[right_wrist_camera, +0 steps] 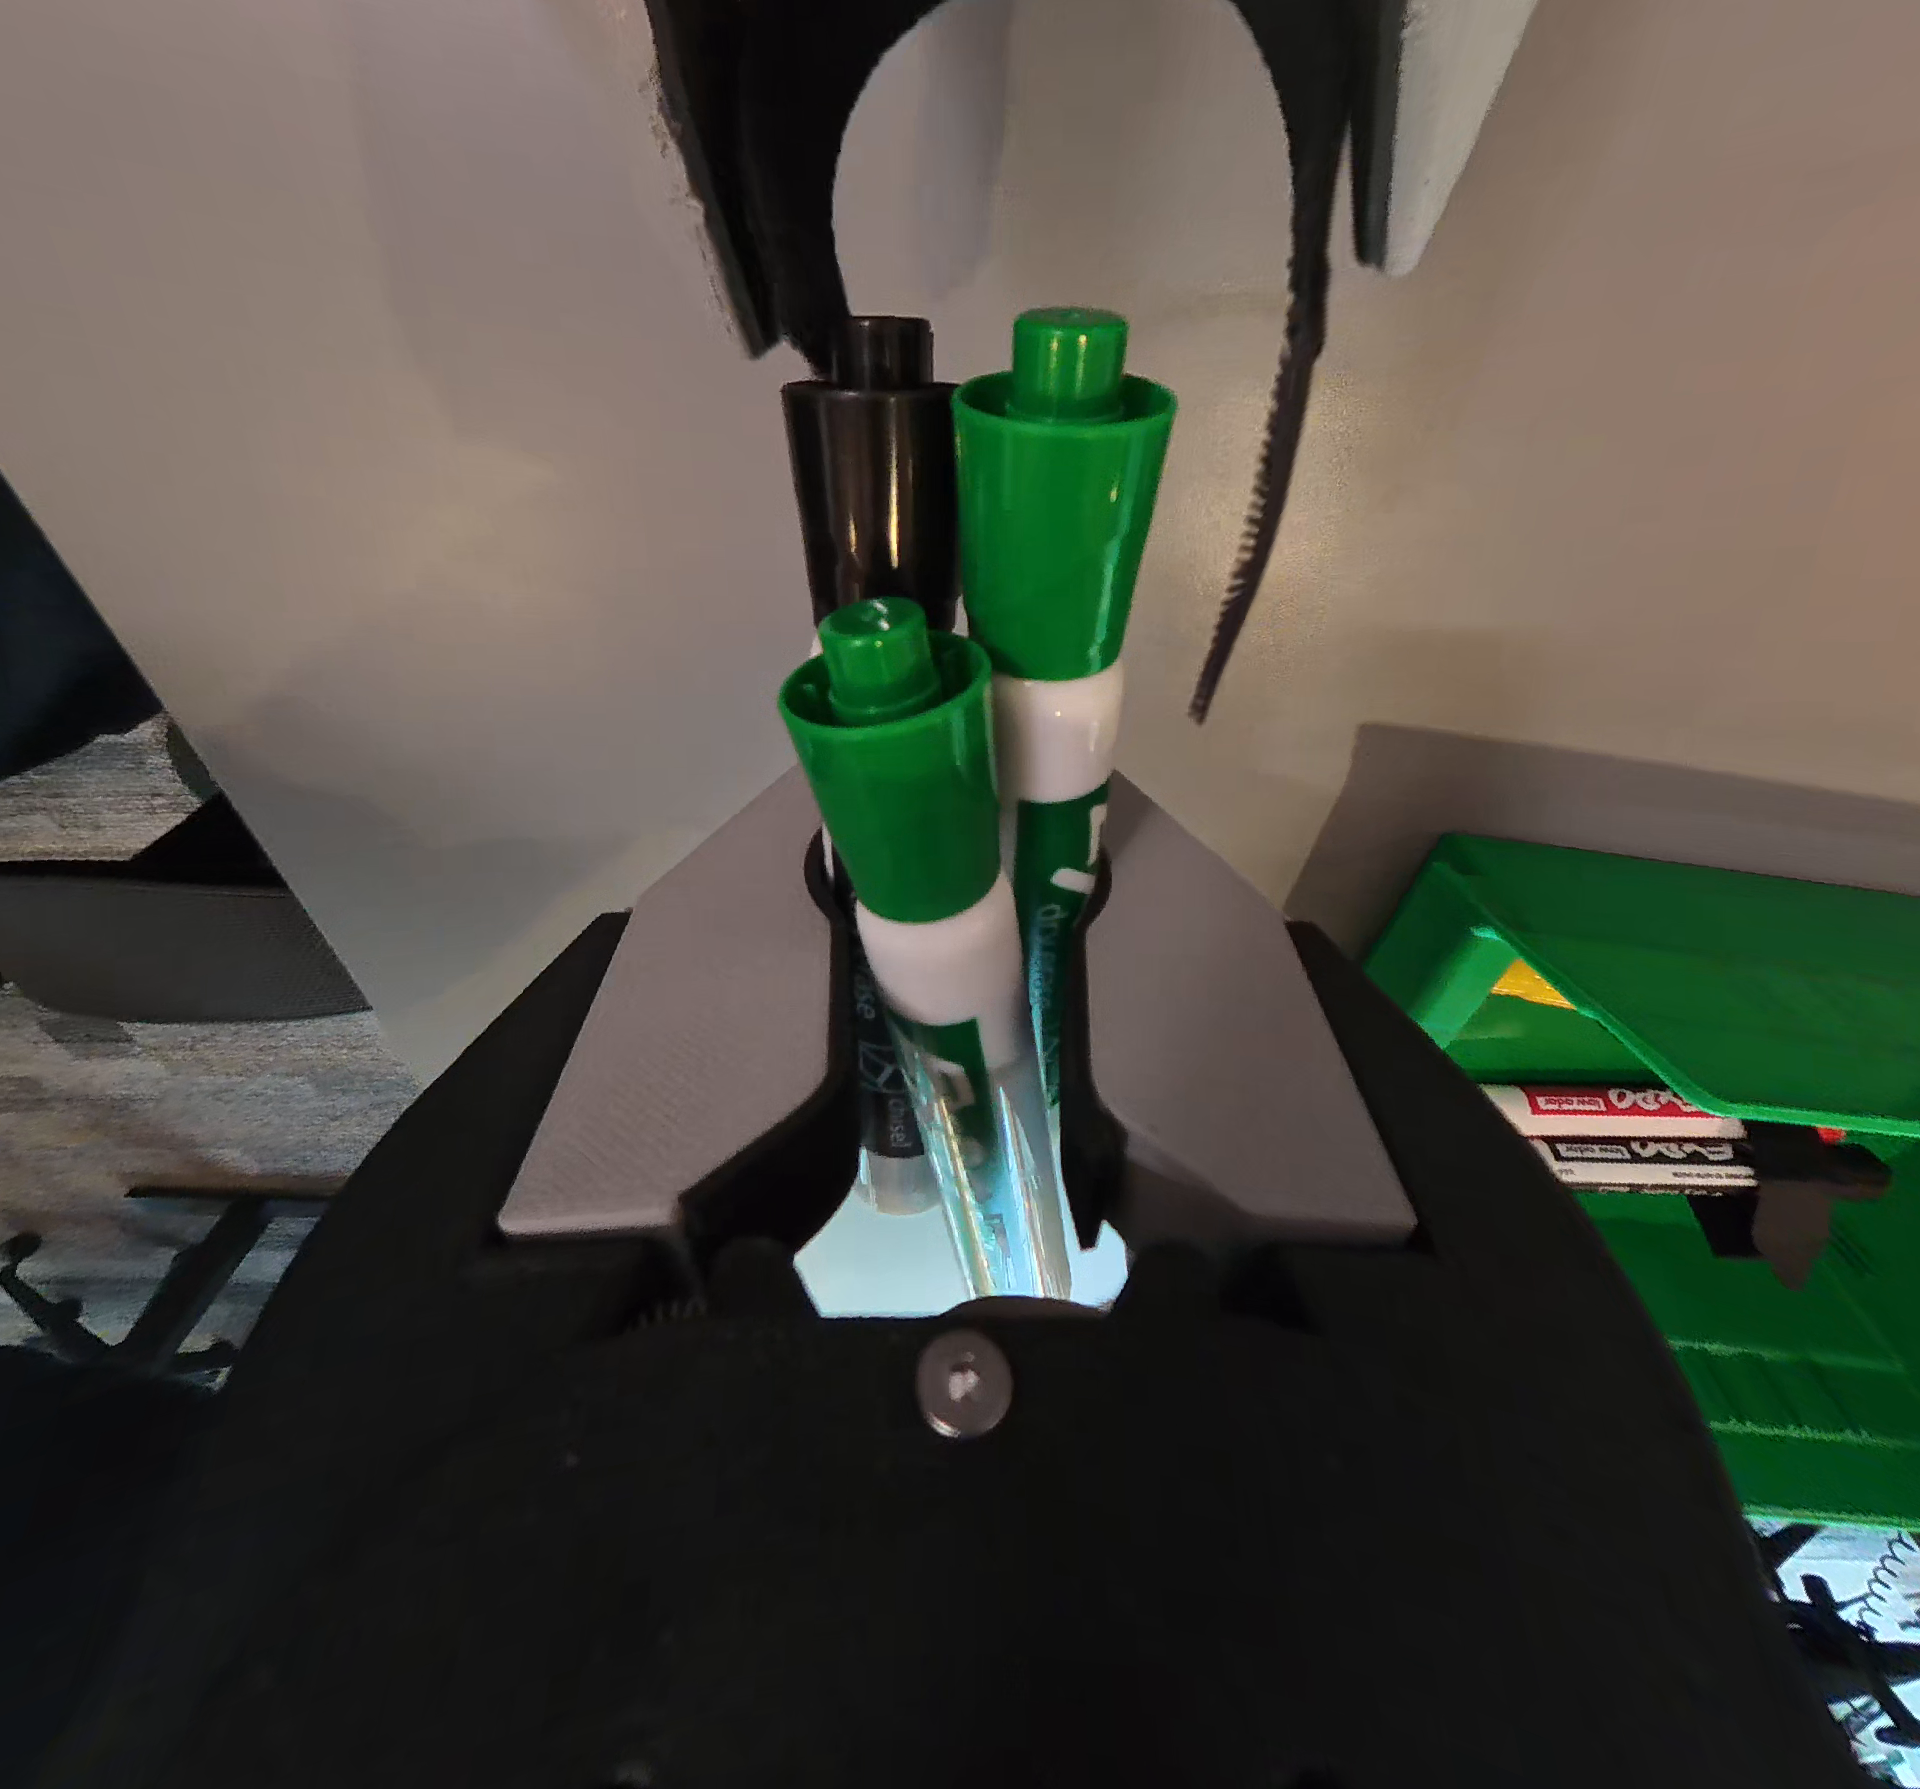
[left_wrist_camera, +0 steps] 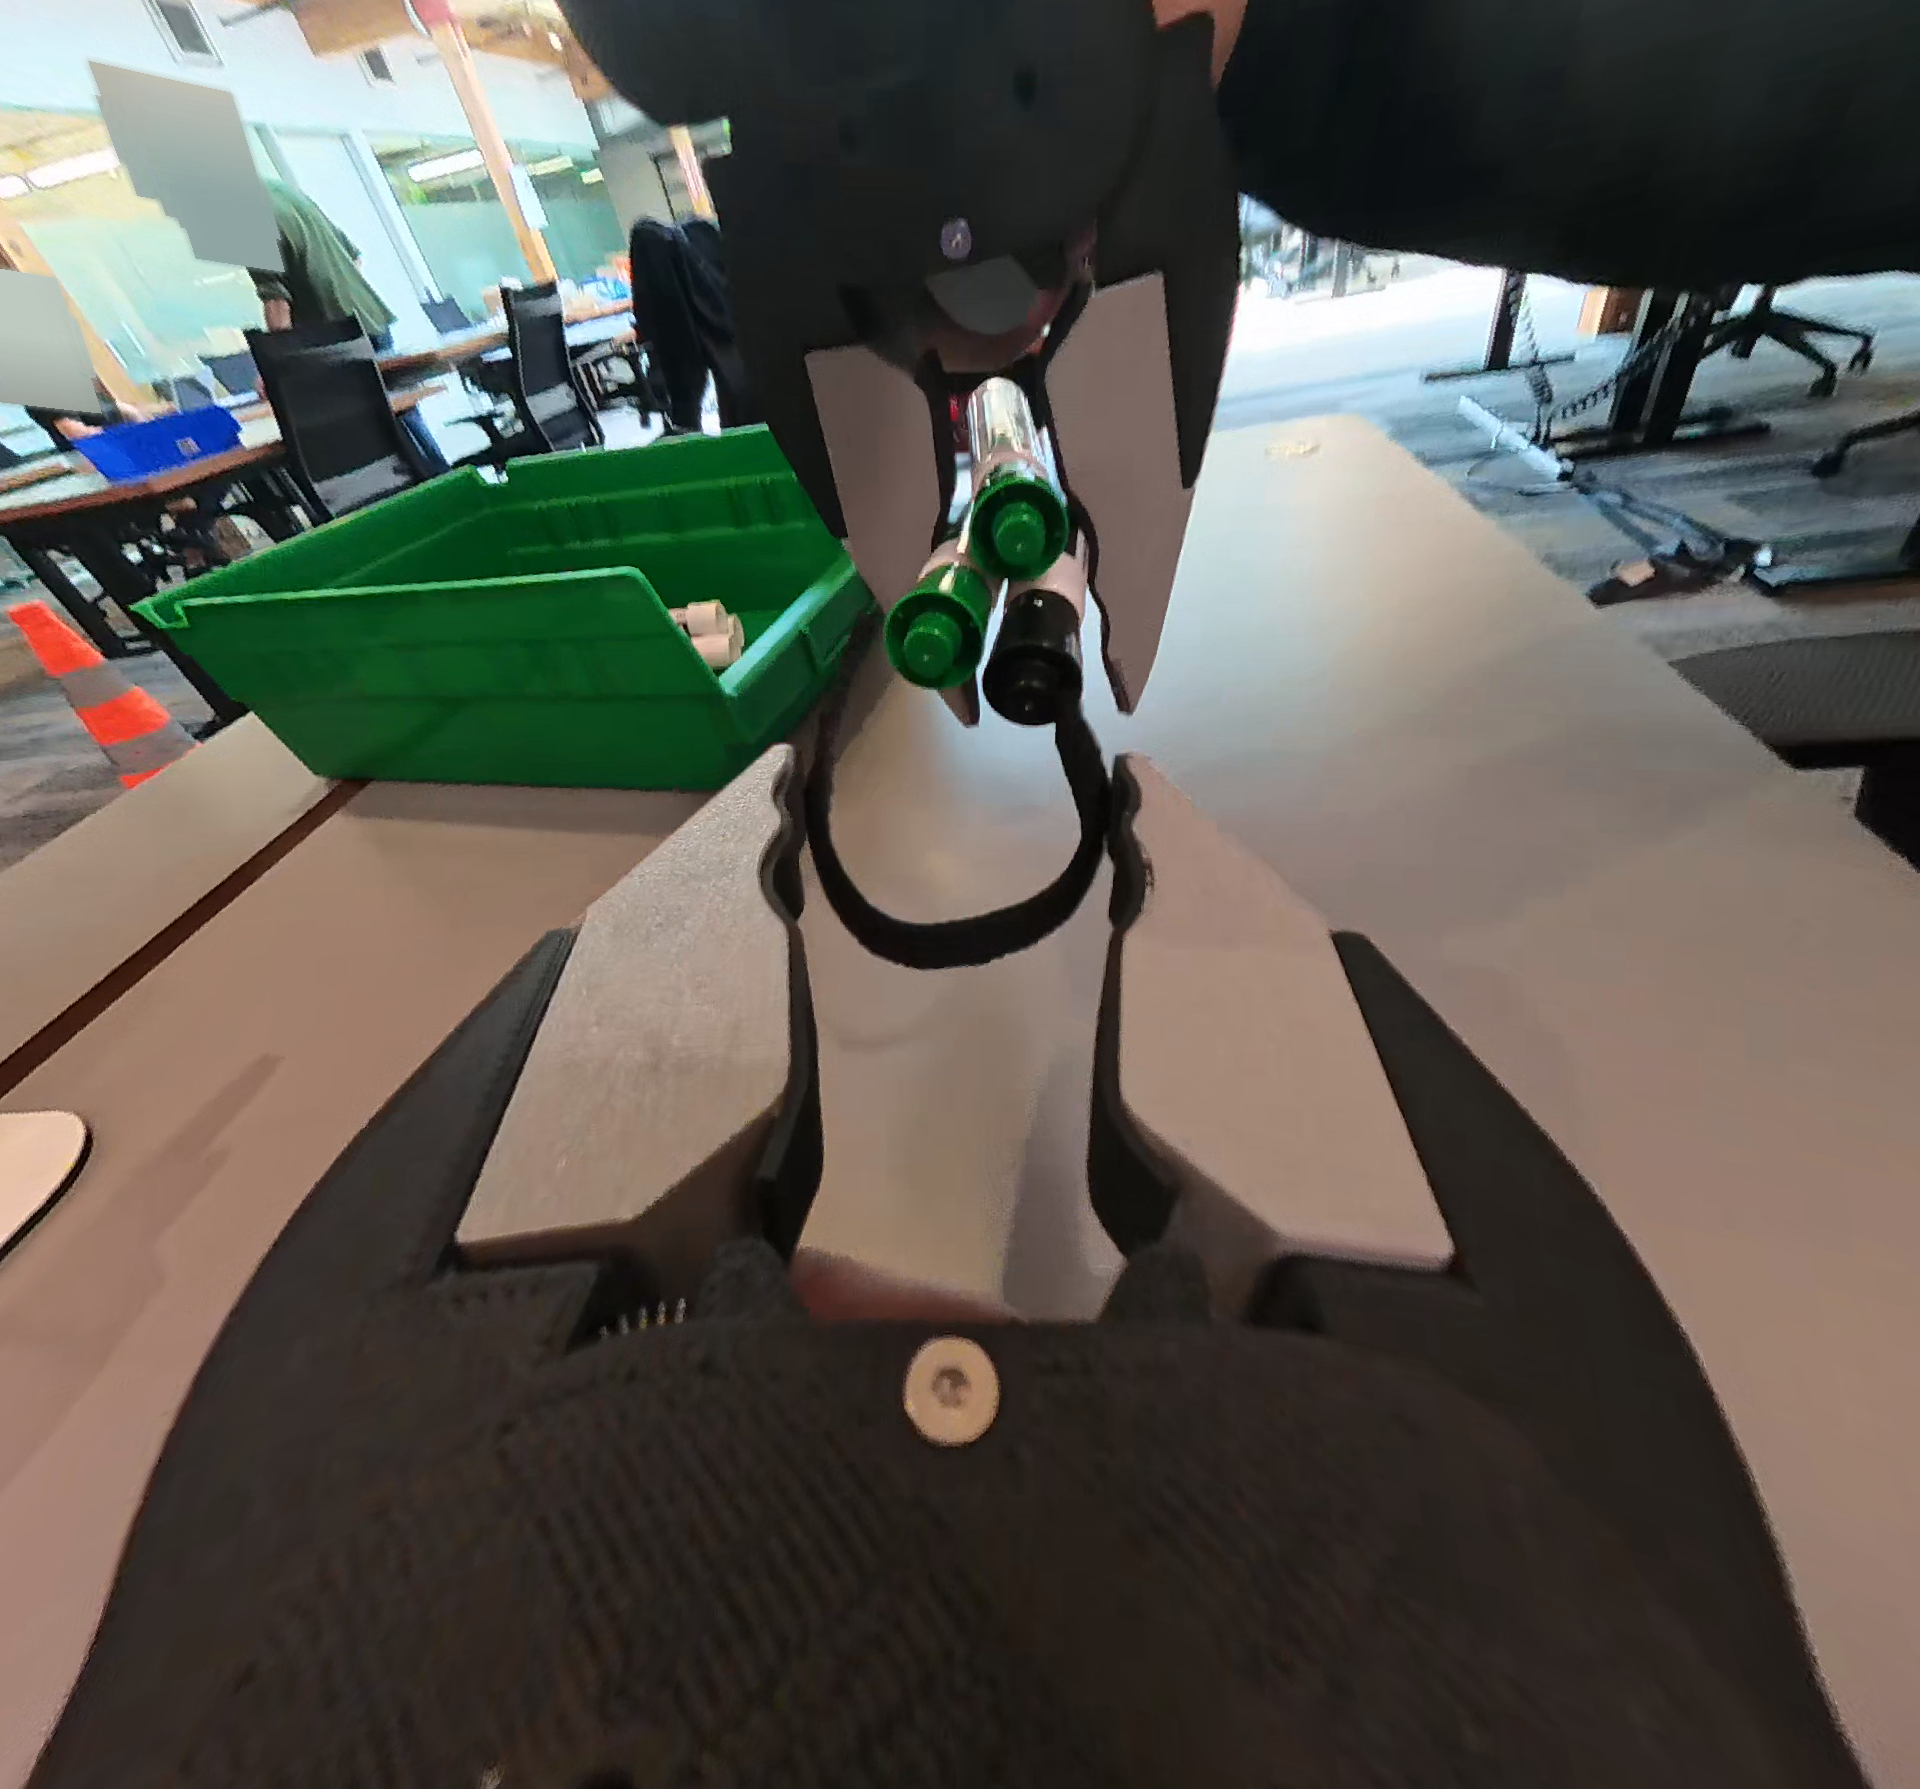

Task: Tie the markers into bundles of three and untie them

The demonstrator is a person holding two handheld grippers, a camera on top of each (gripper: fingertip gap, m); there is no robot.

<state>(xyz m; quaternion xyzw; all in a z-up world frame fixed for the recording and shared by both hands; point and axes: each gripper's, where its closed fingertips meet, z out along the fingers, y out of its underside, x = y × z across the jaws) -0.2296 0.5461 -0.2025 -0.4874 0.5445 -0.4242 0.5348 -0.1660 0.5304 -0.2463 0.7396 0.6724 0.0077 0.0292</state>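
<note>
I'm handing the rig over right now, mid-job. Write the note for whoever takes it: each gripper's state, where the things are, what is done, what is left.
Right gripper: shut on three markers, two green-capped and one black-capped, caps pointing toward the left gripper.
Left gripper: jaws apart, with the black strap stretched as a loop between its fingertips, just in front of the caps.
Green bin sits on the table beside them, with more markers inside.
Done: three markers gathered, loop opened.
Left: the loop is not yet around the markers; slide it over, tighten, then untie later.

Printed labels on held markers [right_wrist_camera: 940, 960] (also binned markers [right_wrist_camera: 1621, 1131]), wording withheld.
</note>
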